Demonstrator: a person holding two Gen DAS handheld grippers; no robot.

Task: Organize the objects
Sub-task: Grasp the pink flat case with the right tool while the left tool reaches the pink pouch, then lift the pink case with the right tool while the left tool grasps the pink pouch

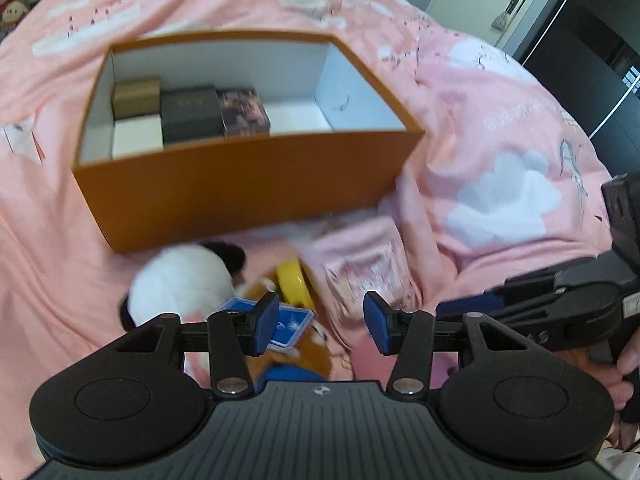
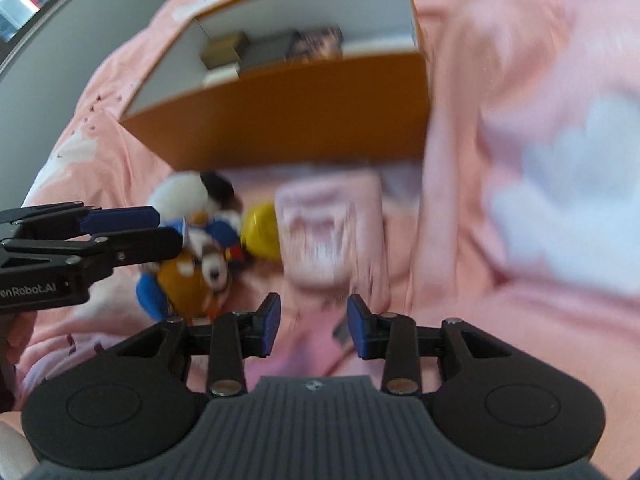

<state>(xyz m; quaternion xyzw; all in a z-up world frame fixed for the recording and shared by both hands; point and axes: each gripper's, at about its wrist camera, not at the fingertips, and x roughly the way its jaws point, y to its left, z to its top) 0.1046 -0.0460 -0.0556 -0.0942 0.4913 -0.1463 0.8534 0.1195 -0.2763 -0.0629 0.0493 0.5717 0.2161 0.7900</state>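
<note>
Both tongs, left (image 1: 320, 322) and right (image 2: 313, 326), hang open and empty over a pink bed (image 1: 500, 128). Soft toys (image 1: 180, 284), a yellow piece (image 1: 294, 282) and a pink packet (image 1: 360, 268) lie before the orange box (image 1: 240, 184) of small cartons.

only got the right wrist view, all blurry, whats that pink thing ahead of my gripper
Observer: A pink packet with a striped print, lying on the bedspread in front of the orange box.
Operator: anything blue near the toys
Observer: Yes, a blue card box resting on the brown plush, just behind the left gripper.
Operator: room left in the box
Observer: Yes, its right half is bare; the small boxes sit at the left.
</note>
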